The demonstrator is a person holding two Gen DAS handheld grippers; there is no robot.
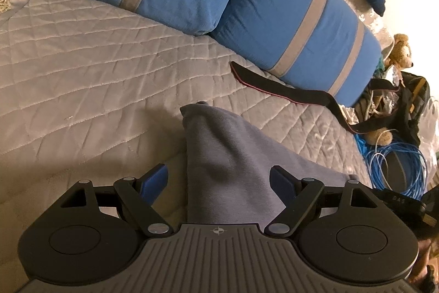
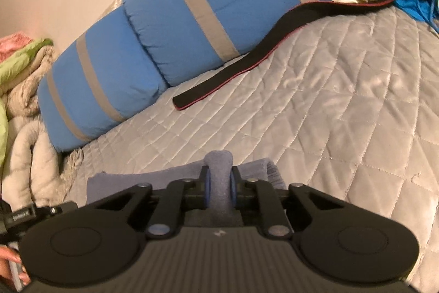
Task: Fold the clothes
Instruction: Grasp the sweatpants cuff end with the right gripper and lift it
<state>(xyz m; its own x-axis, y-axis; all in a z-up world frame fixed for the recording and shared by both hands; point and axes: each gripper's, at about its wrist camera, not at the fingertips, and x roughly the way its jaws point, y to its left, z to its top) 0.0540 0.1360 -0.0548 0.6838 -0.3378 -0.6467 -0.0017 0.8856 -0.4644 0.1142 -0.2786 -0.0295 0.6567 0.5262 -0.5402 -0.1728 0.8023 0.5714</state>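
Both handheld rigs look like the same build. Left claw: matte black body with a ribbed grey centre plate that has a tiny crosshair mark printed near its front edge, flanked by two big round black discs with a shallow circle pressed in each. Black scissor-style link arms run forward, pinned with shiny silver round rivets, and there are triangular cutouts in the outer plates. Fingers are black with blue pads on the inner faces. Right claw is the same deal, blue pads, silver rivets, ribbed plate with a small mark. A black clamp with white lettering and a bolt sits off its left side
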